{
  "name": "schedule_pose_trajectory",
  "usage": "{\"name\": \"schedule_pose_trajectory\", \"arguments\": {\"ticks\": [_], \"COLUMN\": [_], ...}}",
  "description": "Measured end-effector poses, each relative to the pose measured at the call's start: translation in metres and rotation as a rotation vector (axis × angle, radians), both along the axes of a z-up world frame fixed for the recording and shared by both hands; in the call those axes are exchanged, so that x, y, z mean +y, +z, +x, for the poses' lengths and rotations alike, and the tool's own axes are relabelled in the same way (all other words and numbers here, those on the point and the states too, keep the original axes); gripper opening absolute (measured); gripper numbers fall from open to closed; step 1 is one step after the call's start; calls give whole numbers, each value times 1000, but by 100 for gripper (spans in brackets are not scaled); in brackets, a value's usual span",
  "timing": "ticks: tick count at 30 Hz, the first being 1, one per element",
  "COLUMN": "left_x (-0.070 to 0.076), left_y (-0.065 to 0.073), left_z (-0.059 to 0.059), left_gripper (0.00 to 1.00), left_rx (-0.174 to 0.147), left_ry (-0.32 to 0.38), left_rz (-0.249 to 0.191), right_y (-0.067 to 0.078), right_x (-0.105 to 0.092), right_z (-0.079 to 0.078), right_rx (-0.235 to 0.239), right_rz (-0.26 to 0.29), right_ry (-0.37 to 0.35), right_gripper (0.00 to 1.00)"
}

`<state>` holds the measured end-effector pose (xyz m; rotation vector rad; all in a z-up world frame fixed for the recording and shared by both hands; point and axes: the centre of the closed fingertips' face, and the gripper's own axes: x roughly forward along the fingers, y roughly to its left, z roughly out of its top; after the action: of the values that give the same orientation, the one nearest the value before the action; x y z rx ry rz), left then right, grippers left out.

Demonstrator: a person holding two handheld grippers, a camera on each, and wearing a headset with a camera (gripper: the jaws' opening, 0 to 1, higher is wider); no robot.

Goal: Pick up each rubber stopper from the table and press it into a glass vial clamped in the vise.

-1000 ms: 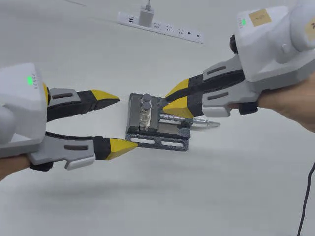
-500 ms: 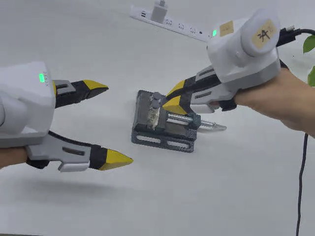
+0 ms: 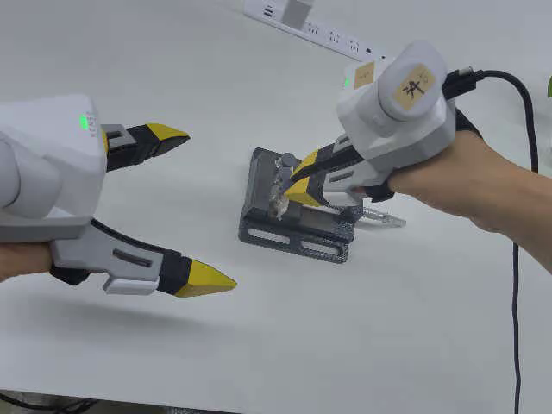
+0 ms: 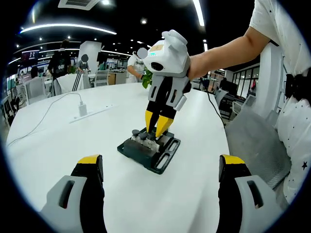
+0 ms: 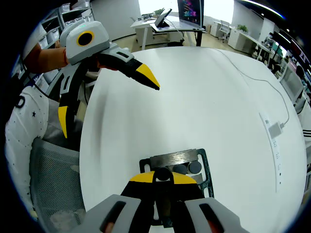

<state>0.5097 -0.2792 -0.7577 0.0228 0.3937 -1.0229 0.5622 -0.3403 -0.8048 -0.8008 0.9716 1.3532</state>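
My right claw grips a rubber stopper narrowly, directly above a vial in the vise, positioned for pressing. My left claw hangs wide open, clear aside.

A broad white round table stands in an open-plan office. Long light strips glow on the dark ceiling. Desks with a monitor stand beyond, and a grey mesh chair sits beside the table.
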Motion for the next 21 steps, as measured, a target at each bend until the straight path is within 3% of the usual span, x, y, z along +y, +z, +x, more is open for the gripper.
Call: {"name": "schedule_pose_trajectory", "arguments": {"ticks": [7, 21], "left_x": [1, 2], "left_y": [3, 1], "left_z": [1, 0], "left_gripper": [99, 98], "left_rx": [-7, -1], "left_ry": [6, 5], "left_rz": [-15, -21], "right_y": [-1, -2], "right_x": [-4, -3], "right_z": [-2, 3], "right_rx": [-17, -16], "right_rz": [-43, -56], "right_ry": [32, 43], "right_gripper": [6, 6]}}
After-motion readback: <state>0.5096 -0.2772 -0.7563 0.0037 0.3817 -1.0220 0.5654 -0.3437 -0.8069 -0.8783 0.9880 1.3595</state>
